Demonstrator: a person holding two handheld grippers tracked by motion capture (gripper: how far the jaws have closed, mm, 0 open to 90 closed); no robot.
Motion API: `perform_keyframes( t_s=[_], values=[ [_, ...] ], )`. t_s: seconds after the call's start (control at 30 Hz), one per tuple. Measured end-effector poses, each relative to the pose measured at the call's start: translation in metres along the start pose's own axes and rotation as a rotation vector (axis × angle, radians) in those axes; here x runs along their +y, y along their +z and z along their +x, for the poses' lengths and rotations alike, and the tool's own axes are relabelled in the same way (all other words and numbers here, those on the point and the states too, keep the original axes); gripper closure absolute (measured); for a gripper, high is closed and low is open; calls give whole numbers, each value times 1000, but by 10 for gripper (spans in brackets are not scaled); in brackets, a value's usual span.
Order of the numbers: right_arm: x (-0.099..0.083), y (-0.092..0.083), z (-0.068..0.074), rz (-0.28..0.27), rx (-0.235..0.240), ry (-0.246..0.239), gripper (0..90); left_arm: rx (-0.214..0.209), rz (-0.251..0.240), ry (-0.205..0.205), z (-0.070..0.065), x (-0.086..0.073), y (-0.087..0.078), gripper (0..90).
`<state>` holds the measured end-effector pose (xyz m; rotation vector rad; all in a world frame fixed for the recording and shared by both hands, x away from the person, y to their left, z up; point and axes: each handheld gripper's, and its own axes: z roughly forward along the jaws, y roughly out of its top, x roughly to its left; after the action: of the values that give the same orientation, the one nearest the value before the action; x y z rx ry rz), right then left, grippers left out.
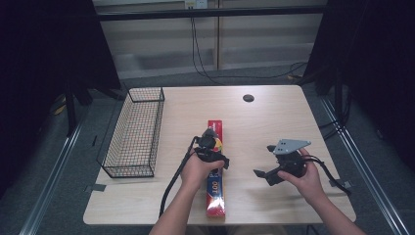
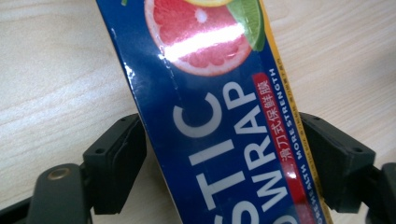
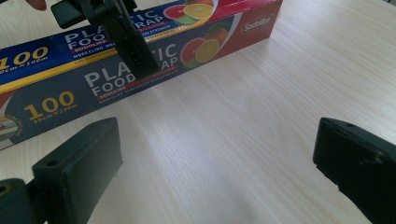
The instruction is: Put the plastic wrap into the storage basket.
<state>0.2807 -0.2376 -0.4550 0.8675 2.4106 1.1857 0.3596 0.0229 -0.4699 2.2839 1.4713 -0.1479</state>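
- Dark curtains are seen around a pale wooden table [image 1: 274, 122] in the high view. A long box of plastic wrap [image 1: 216, 188] lies in the middle of it, with a wire basket [image 1: 134, 134] at the left edge. The left gripper [image 1: 211, 147] is placed over the box, and the right gripper [image 1: 266, 175] is held apart from it, above bare wood.
- In the left gripper view, the box [image 2: 219, 135] is seen between the two black jaws. The pads are set at both long sides of it, touching or almost touching; a firm grip cannot be confirmed yet.
- In the right gripper view, the jaws are spread wide and nothing is held between them. The box [image 3: 140, 60] lies further off, with the left gripper [image 3: 140, 58] on it.
- The step in hand is judged to be the grasping of the box. For the next move, a firm squeeze is needed before lifting, probably toward the basket, because a long box can tip.
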Motion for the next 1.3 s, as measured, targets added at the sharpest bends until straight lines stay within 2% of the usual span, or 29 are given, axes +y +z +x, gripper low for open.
perform_keyframes(
  t_s=[0.03, 0.13, 0.17, 0.3, 0.37, 0.4, 0.47, 0.57, 0.6, 0.63, 0.83, 0.93, 1.07, 1.3],
  values=[
    [0, 0, 0, -2, -3, -1, 8, 5, 22, 17, 2, 1, -2, 209],
    [0, -1, 0, -3, -5, -6, 8, 12, 35, 24, 4, 1, -4, 223],
    [0, -1, 0, -7, -3, -6, 8, 18, 56, 33, 6, 2, -7, 240],
    [0, 0, 0, -4, -3, -2, 8, 28, 81, 24, 9, 3, -11, 273],
    [0, 0, 1, -5, -3, -2, 8, 19, 89, 18, 11, 3, -13, 296],
    [0, 0, 0, -5, -3, -1, 8, 25, 98, 28, 13, 3, -15, 309],
    [0, 0, 0, -5, -4, -2, 8, 40, 108, 21, 15, 5, -19, 326],
    [0, 1, 0, -1, -4, -4, 8, 68, 110, 15, 19, 6, -25, 383],
    [0, 1, 0, -2, -2, -2, 8, 94, 101, 22, 22, 6, -26, 388],
    [0, 1, 0, -2, -1, -2, 8, 96, 97, 10, 22, 5, -27, 392],
    [1, 2, 0, 0, 2, -4, 8, 118, 90, 7, 20, 6, -25, 382],
    [1, 2, 0, -1, -1, -6, 8, 119, 103, 9, 19, 7, -22, 373],
    [1, 2, 0, -3, 3, -10, 8, 138, 92, -4, 16, 6, -20, 369],
    [1, 2, 0, 0, 3, -11, 8, 139, 65, -27, 16, 8, -18, 359]
  ],
)
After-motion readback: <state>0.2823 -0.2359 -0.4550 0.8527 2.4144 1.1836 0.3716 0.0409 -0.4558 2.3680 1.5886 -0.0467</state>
